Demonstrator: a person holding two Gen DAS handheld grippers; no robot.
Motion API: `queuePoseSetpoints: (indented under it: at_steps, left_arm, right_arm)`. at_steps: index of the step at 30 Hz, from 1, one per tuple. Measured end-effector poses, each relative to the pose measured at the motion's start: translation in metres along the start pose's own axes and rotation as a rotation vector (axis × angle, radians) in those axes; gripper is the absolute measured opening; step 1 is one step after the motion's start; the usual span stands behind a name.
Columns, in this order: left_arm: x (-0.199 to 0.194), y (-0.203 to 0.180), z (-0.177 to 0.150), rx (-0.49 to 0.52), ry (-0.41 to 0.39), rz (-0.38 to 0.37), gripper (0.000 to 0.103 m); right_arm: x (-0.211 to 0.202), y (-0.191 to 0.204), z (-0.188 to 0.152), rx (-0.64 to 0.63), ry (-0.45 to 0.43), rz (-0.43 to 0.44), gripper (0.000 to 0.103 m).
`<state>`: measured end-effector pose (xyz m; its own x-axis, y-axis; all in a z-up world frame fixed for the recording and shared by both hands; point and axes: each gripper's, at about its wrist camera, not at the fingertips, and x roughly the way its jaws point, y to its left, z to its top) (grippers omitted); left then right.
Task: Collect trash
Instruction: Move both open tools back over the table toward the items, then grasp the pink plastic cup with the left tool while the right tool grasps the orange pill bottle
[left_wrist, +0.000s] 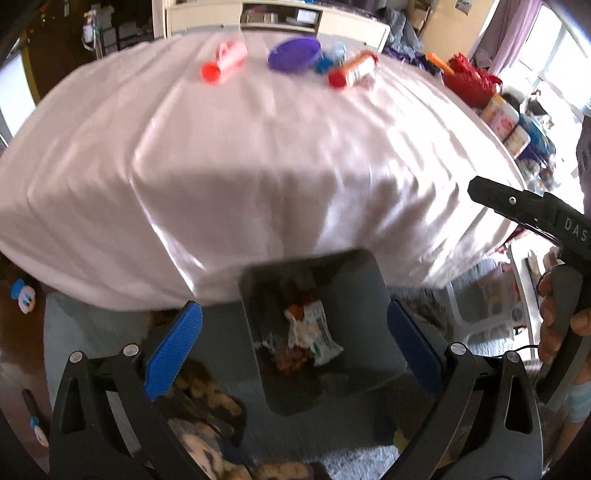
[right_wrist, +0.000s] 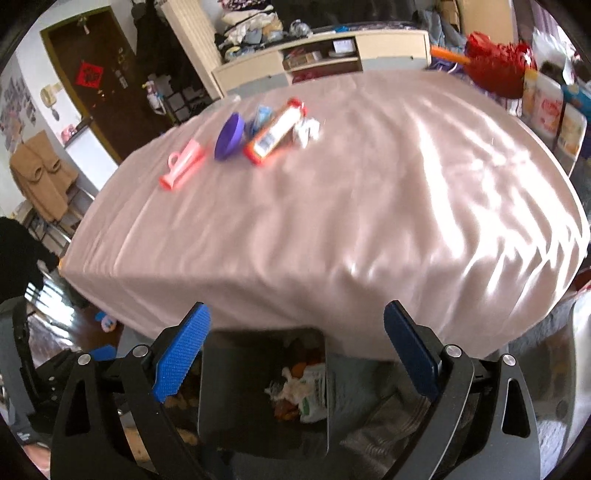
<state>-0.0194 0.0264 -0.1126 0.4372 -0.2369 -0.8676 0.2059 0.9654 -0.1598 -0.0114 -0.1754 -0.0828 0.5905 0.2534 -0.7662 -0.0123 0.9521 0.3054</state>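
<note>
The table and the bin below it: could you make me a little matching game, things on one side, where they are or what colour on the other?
Things:
1. bin
2. round lid
3. crumpled wrappers
4. left tongs

Descriptions:
A. purple, on the cloth
B. open, nothing between them
C. grey, on the floor by the table edge
D. lying inside the bin

Pairs: 1-C, 2-A, 3-D, 4-B

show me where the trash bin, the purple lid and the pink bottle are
trash bin (left_wrist: 373, 280), left wrist view, bare right inner wall.
purple lid (right_wrist: 229, 138), right wrist view, middle of its face.
pink bottle (right_wrist: 184, 166), right wrist view, middle of its body.
</note>
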Motion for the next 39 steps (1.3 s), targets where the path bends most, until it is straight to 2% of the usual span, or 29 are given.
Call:
queuePoseSetpoints:
  at_steps: [8, 13, 22, 24, 30, 39]
  left_arm:
    - [-0.013, 0.017, 0.061, 0.019, -0.089, 0.058, 0.095]
    - [-0.010, 0.031, 0.099, 0.036, -0.124, 0.115, 0.095]
    - [0.014, 0.056, 0.173, 0.037, -0.159, 0.135, 0.095]
    - [0.021, 0.058, 0.184, 0.043, -0.162, 0.141, 0.095]
    - [0.046, 0.074, 0.209, 0.027, -0.163, 0.134, 0.093]
    - [0.088, 0.083, 0.222, 0.013, -0.110, 0.103, 0.078]
  right_arm:
    - [0.006, 0.016, 0.053, -0.006, -0.056, -0.002, 0.095]
    - [0.034, 0.030, 0.085, 0.008, -0.053, -0.003, 0.095]
    - [0.089, 0.034, 0.124, 0.091, -0.003, 0.006, 0.095]
    - [0.098, 0.033, 0.130, 0.109, 0.003, 0.021, 0.093]
    - [0.123, 0.033, 0.139, 0.143, 0.039, 0.058, 0.078]
    - [0.145, 0.035, 0.146, 0.157, 0.035, 0.054, 0.069]
